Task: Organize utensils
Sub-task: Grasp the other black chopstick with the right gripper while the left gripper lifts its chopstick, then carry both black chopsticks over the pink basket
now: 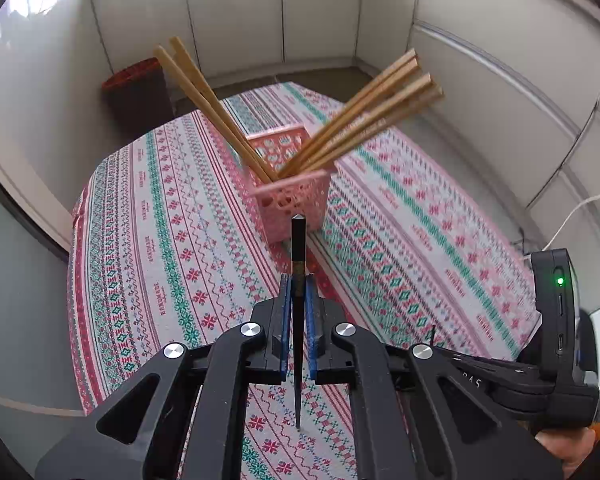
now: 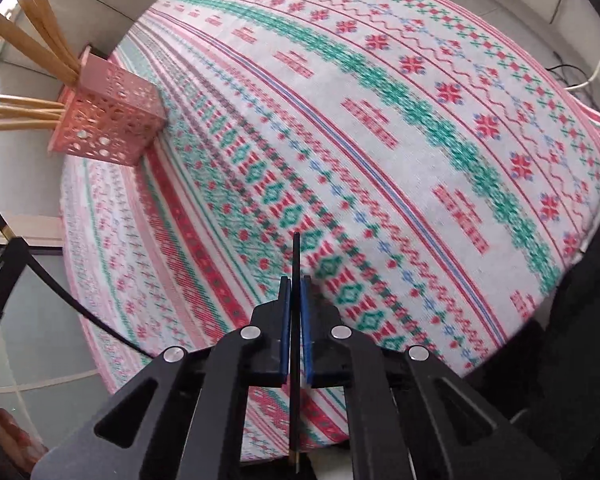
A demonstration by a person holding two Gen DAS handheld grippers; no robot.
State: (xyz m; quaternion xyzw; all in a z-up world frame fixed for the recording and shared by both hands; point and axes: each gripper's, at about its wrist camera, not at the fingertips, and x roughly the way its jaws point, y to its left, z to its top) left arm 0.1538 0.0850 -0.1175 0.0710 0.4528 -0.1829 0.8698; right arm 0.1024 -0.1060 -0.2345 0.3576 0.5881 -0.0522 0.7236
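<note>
In the left wrist view the left gripper has its jaws pinching 1 black chopstick near the middle of the lower frame, its blunt end rising above the blue pads and its thin tip pointing down toward the patterned tablecloth. The right gripper likewise has its jaws pressed onto a second black chopstick, held upright at lower centre of the right wrist view. Further out, the pink perforated basket stands on the table just above the left jaws, at centre frame, with wooden chopsticks fanning out of it toward the upper left and upper right. From the right view the basket sits in the upper left, well apart from that gripper. The likely risk is the slim stick pivoting between the pads, or its tip striking the basket rim or the splayed wooden sticks and tipping the light basket.
</note>
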